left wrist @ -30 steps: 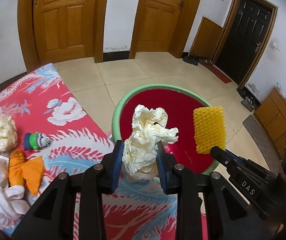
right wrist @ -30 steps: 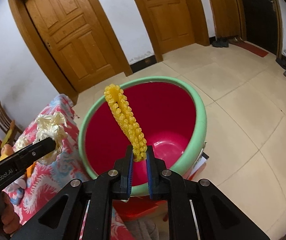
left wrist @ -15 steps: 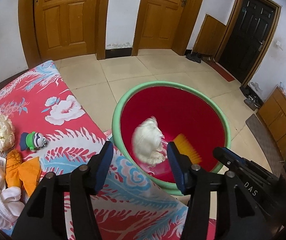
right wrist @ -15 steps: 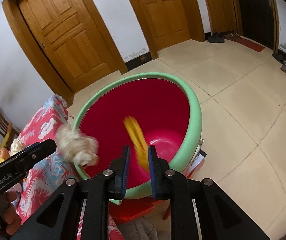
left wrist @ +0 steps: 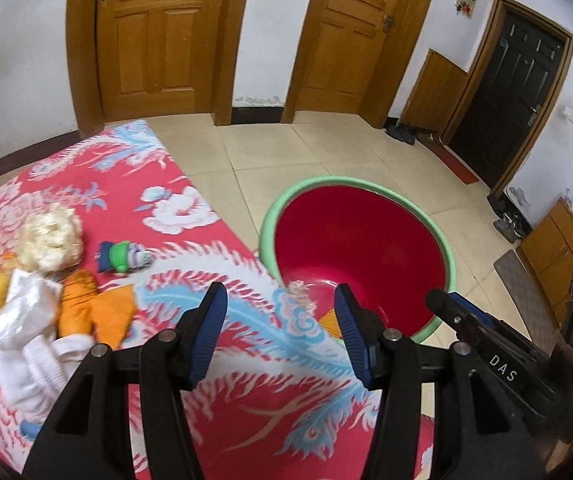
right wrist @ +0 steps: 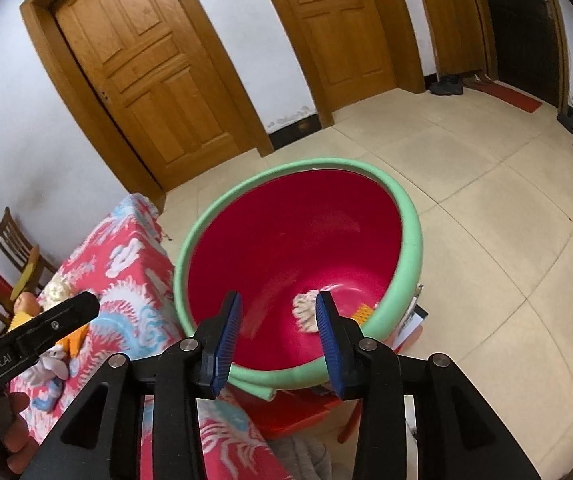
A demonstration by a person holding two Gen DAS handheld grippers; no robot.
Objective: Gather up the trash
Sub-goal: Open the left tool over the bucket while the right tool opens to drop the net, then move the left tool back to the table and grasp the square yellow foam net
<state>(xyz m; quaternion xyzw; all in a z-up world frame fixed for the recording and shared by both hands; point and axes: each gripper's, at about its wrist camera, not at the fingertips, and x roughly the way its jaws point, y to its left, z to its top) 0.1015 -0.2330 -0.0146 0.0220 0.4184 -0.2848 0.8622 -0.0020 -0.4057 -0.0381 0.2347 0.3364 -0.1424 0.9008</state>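
Note:
A red basin with a green rim (left wrist: pixel 270 216) (right wrist: pixel 410 248) stands beside the red floral table (left wrist: pixel 190 208). A crumpled cream paper wad (right wrist: pixel 304 311) (left wrist: pixel 300 292) and a yellow foam net (right wrist: pixel 361 313) (left wrist: pixel 328 322) lie in its bottom. My left gripper (left wrist: pixel 280 320) is open and empty above the table edge next to the basin. My right gripper (right wrist: pixel 278 320) is open and empty over the basin's near rim. On the table lie another cream paper wad (left wrist: pixel 50 240), orange wrappers (left wrist: pixel 94 312), white plastic (left wrist: pixel 26 320) and a small blue-green toy (left wrist: pixel 122 256).
The table's right edge runs next to the basin. A red stool (right wrist: pixel 286 412) shows under the basin. Tiled floor (left wrist: pixel 326 152) stretches to wooden doors (left wrist: pixel 158 36). Wooden chairs (right wrist: pixel 14 248) stand at the far left in the right wrist view.
Both grippers opened. The paper wad dropped from the left and the yellow foam net from the right; both now lie in the basin. The left gripper drew back over the table.

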